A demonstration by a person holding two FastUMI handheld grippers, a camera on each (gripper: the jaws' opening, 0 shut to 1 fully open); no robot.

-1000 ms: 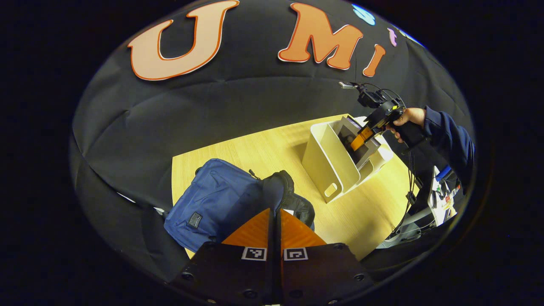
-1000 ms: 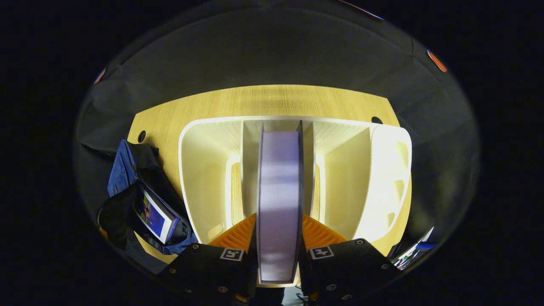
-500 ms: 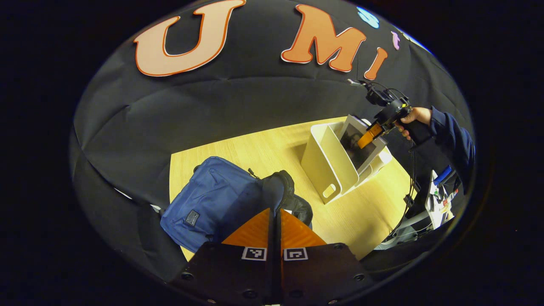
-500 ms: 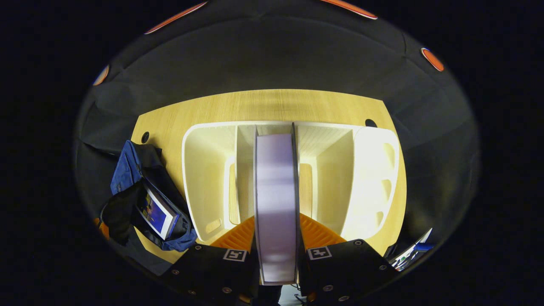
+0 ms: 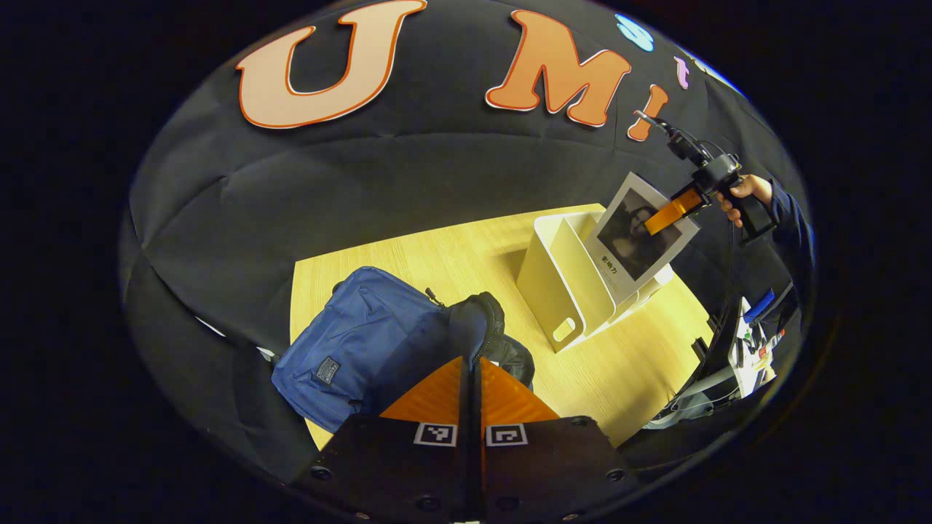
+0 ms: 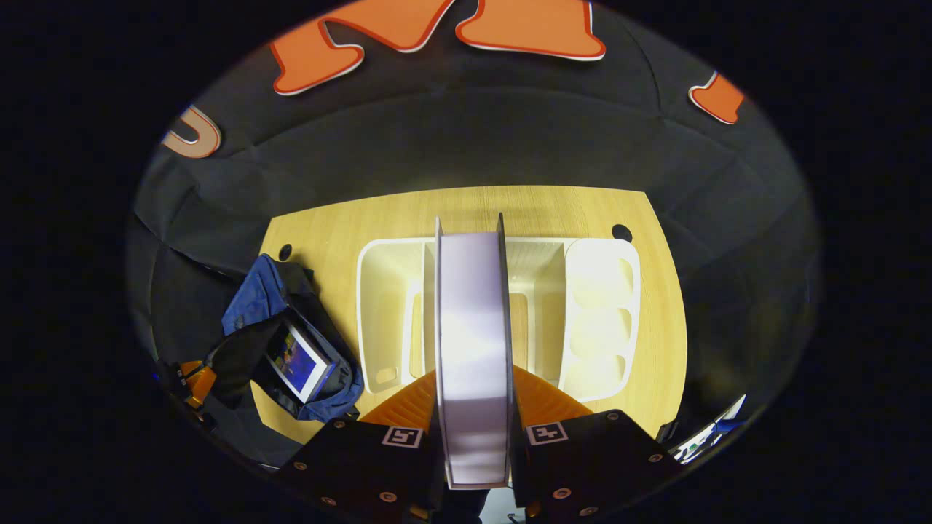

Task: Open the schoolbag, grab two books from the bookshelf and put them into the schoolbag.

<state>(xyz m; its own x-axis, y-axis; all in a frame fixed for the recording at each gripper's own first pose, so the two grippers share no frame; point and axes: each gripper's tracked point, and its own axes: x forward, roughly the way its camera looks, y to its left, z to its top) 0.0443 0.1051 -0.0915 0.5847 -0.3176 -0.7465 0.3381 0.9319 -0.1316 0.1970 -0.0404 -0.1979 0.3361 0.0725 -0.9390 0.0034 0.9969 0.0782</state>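
My right gripper (image 6: 475, 372) is shut on a book (image 6: 473, 327), whose page edge runs straight up between its fingers. In the left gripper view that book (image 5: 641, 236), with a portrait on its cover, hangs tilted above the white bookshelf (image 5: 561, 284), held by the right gripper (image 5: 673, 211) in a person's hand. The bookshelf (image 6: 597, 313) lies below the book, and the slots I can see hold nothing. The blue schoolbag (image 5: 364, 335) lies open on the table. My left gripper (image 5: 472, 364) is shut on its black flap (image 5: 477, 320). Another book (image 6: 298, 360) sticks out of the schoolbag (image 6: 255, 313).
The wooden table (image 6: 473, 211) has two round holes (image 6: 285, 252) near its far edge. A stand with cables and small items (image 5: 753, 349) is off the table's right side. Bare tabletop (image 5: 626, 371) lies between the bag and the shelf.
My right gripper has risen with the book, drawing it up out of the bookshelf's slot until it hangs above the shelf. The left gripper and the bag flap have stayed in place.
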